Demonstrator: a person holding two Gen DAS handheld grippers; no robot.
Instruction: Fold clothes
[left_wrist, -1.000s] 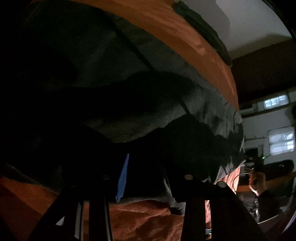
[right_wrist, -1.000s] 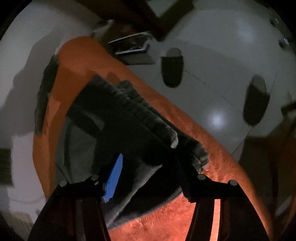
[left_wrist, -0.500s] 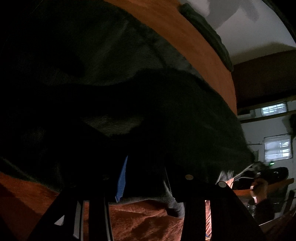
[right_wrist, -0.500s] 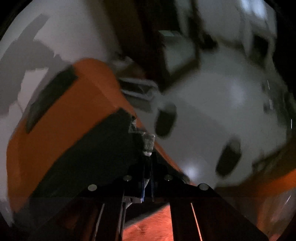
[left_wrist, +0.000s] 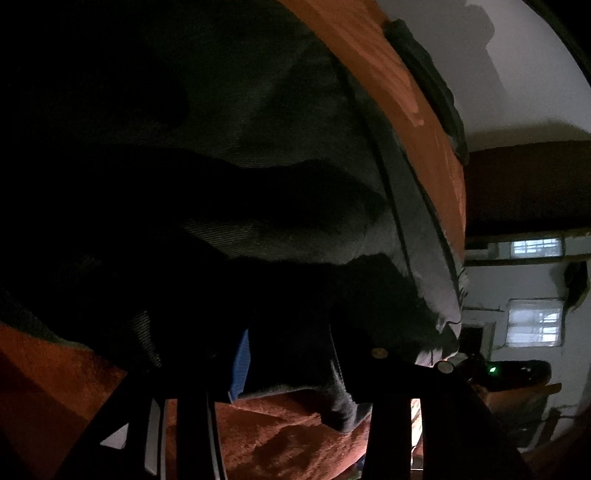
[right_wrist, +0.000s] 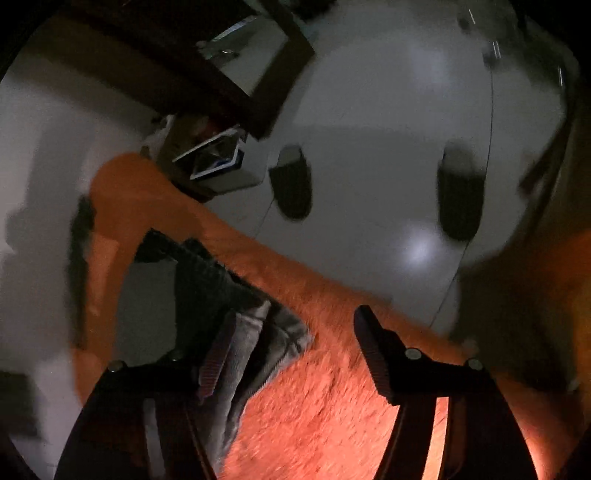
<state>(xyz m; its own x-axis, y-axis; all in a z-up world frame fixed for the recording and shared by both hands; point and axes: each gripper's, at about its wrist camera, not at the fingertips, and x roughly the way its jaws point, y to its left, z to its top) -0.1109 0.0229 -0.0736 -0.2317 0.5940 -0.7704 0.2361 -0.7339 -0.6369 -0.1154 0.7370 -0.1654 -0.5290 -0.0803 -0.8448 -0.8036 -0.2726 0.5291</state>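
Since the previous frame my right gripper (right_wrist: 295, 350) has let go of the dark garment (right_wrist: 207, 295) — its jaws are opening, with only orange bed cover (right_wrist: 332, 406) between them. My left gripper (left_wrist: 295, 369) holds a fold of the garment (left_wrist: 258, 184) at half width. One garment, ribbed and dark grey, lies near the bed's edge. Two dark slippers (right_wrist: 291, 184) sit on the glossy white floor (right_wrist: 369, 110).
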